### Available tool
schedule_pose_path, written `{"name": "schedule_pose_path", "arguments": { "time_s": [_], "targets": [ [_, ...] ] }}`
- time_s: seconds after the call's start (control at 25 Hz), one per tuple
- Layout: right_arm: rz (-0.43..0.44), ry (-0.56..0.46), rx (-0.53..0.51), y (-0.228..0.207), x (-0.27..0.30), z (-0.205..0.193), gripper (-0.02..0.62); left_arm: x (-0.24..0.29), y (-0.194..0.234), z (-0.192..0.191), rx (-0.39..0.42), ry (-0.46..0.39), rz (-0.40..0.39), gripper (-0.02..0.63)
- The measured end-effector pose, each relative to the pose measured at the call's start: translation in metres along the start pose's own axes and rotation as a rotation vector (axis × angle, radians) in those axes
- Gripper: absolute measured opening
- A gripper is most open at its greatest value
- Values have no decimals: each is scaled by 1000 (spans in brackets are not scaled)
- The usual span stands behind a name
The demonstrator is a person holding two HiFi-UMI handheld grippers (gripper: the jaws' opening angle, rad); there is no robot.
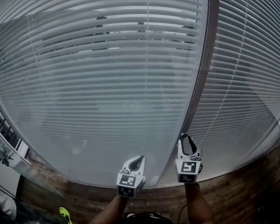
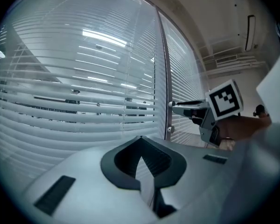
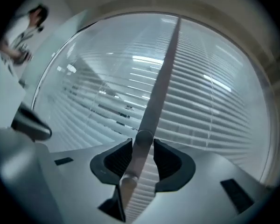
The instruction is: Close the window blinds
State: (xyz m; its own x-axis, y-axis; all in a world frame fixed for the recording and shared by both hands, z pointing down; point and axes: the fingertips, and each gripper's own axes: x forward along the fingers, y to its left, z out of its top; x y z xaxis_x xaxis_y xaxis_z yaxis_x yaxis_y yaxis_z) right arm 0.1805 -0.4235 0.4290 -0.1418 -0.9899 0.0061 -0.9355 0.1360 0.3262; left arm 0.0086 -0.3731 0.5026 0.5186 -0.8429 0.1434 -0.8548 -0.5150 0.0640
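White slatted blinds (image 1: pixel 107 78) cover the window ahead, their slats tilted partly open, and a second panel (image 1: pixel 252 78) hangs to the right. A dark upright strip (image 1: pixel 203 69) divides the two panels. A grey tilt wand (image 3: pixel 155 90) hangs along that strip. My right gripper (image 3: pixel 141 143) (image 1: pixel 187 138) is shut on the wand's lower end, with one dark pad on each side of it. My left gripper (image 2: pixel 141 140) (image 1: pixel 138 159) is shut on nothing and points at the left panel. From it I see the right gripper (image 2: pixel 177 105) at the strip.
Wooden flooring (image 1: pixel 233 195) runs under the window. A shelf with small items (image 1: pixel 4 139) stands at the far left. A yellow-green object (image 1: pixel 64 213) lies on the floor near my feet. A person (image 3: pixel 23 27) stands off to the left.
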Motion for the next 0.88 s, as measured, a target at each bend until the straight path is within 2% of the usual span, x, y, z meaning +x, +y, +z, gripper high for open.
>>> {"name": "schedule_pose_path", "arguments": {
  "time_s": [0.08,0.12,0.28,0.4,0.6,0.88],
  "targets": [
    [23,4,224,-3,1,-5,127,0,-3,4,-2,-8,0,0],
    [22,0,292,-4,2,-6,132,0,-5,4,0,-7,-3,0],
    [9,-19,402,-9,5,-4,133,-1,-11,0,2,17,-19,0],
    [5,-33,406,-10,6,-2,133,-1,-10,-2,5,20,-20,0],
    [-18,-37,354,-9,5,-2,129,-1,-3,-3,10,11,-11,0],
    [4,-27,294,-8,6,-1,123,-2,-2,-5,5,20,-13,0]
  ]
}}
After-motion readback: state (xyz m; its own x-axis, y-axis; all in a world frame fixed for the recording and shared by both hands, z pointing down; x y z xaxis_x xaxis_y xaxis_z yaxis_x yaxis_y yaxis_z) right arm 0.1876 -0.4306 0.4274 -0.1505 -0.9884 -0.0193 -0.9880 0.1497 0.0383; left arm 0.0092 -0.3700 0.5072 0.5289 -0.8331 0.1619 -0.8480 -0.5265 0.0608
